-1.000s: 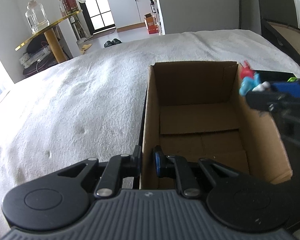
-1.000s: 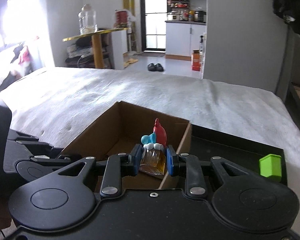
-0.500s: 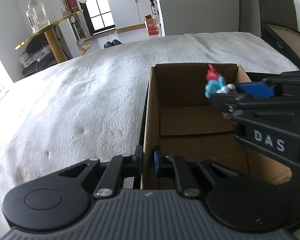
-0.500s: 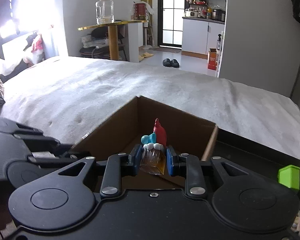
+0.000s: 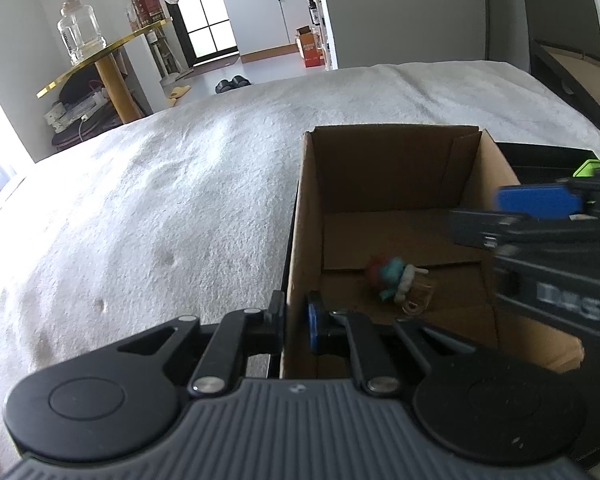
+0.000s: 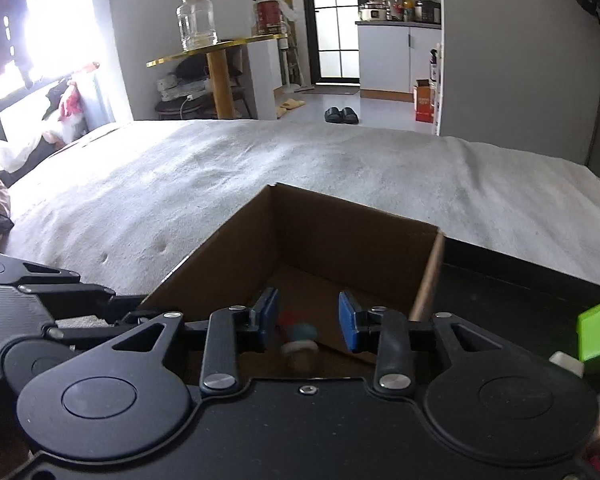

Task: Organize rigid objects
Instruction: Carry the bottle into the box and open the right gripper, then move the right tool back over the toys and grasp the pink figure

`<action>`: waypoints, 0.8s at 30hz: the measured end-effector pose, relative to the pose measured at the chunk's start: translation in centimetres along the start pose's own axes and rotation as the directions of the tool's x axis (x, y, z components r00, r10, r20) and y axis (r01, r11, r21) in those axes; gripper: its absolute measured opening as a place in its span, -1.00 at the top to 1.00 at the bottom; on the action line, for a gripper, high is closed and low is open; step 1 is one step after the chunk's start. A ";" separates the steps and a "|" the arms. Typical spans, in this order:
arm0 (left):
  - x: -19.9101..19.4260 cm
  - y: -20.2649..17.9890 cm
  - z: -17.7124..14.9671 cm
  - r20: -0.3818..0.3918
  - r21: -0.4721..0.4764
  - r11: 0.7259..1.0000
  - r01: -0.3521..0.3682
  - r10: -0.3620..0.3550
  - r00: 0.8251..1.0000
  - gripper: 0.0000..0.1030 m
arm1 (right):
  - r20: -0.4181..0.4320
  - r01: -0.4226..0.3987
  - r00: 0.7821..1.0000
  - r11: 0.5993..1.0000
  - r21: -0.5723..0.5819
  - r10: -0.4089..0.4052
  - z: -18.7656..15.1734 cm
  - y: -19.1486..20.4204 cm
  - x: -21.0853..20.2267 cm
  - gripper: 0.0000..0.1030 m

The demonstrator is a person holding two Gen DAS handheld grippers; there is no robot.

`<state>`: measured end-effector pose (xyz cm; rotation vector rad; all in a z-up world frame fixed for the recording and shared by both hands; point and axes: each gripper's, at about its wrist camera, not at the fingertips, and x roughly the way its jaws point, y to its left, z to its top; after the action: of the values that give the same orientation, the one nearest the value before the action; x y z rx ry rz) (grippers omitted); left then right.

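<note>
A brown cardboard box (image 5: 306,216) stands open on the white bed cover; it also shows in the right wrist view (image 6: 228,256). My left gripper (image 5: 294,322) is shut on the box's near left wall. A small figurine bottle with a red cap and blue body (image 5: 398,284) lies on its side on the box floor, blurred; in the right wrist view the figurine bottle (image 6: 298,340) lies below the fingers. My right gripper (image 6: 308,316) is open and empty above the box; it also shows in the left wrist view (image 5: 540,208).
A black tray (image 6: 500,280) lies right of the box with a green block (image 6: 598,334) on it. The white bed cover (image 5: 160,208) spreads left and beyond. A gold side table with a glass jar (image 6: 196,20) stands past the bed.
My right gripper moved over the box, opened and let go of the figurine bottle, which dropped to the box floor. My left gripper kept its hold on the box wall.
</note>
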<state>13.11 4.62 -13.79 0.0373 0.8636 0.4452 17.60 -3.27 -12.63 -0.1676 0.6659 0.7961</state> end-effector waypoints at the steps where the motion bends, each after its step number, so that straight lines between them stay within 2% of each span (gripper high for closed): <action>1: 0.0 -0.1 0.0 0.000 0.000 1.000 -0.003 0.003 1.000 0.79 | 0.001 0.004 1.000 1.000 0.001 -0.004 0.0 -0.1 -0.3 0.22; 2: -0.1 -0.1 0.0 -0.002 -0.003 1.000 -0.005 0.005 1.000 0.79 | 0.006 0.009 1.000 1.000 0.004 -0.009 -0.2 -0.3 -0.8 0.15; 6: -0.1 -0.3 -0.1 -0.005 -0.006 1.000 -0.018 0.018 1.000 0.79 | 0.021 0.007 1.000 0.999 0.040 -0.008 -0.6 -1.3 -2.4 0.10; 10: -0.2 -0.5 0.1 -0.027 0.009 1.000 -0.023 0.023 0.999 0.71 | 0.035 0.021 0.999 0.997 0.068 -0.023 -0.9 -2.1 -3.8 -0.06; 12: -0.3 -0.6 0.2 -0.034 0.011 1.000 -0.024 0.024 0.999 0.60 | 0.030 0.036 0.999 0.996 0.082 -0.039 -1.0 -2.6 -4.3 -0.14; 14: -0.4 -0.8 0.3 -0.038 0.016 0.999 -0.032 0.033 0.999 0.19 | 0.034 0.061 0.997 0.994 0.087 -0.064 -1.2 -3.0 -4.9 -0.34; 17: -0.9 -1.5 0.4 -0.025 0.045 0.997 -0.063 0.064 0.998 -0.19 | 0.051 0.121 0.991 0.988 0.097 -0.127 -1.7 -3.9 -6.0 -0.60; 20: -1.4 -2.1 0.5 -0.013 0.059 0.996 -0.073 0.074 0.997 -0.40 | 0.043 0.159 0.985 0.979 0.128 -0.166 -2.5 -5.2 -6.9 -0.63; 24: -1.6 -2.7 0.6 -0.023 0.064 0.995 -0.076 0.078 0.997 -0.48 | 0.025 0.214 0.975 0.965 0.153 -0.220 -3.5 -6.8 -7.8 -0.70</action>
<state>13.62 1.65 -12.74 0.1239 0.9038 0.4916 16.76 -14.07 -11.29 -0.0855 0.6521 0.5353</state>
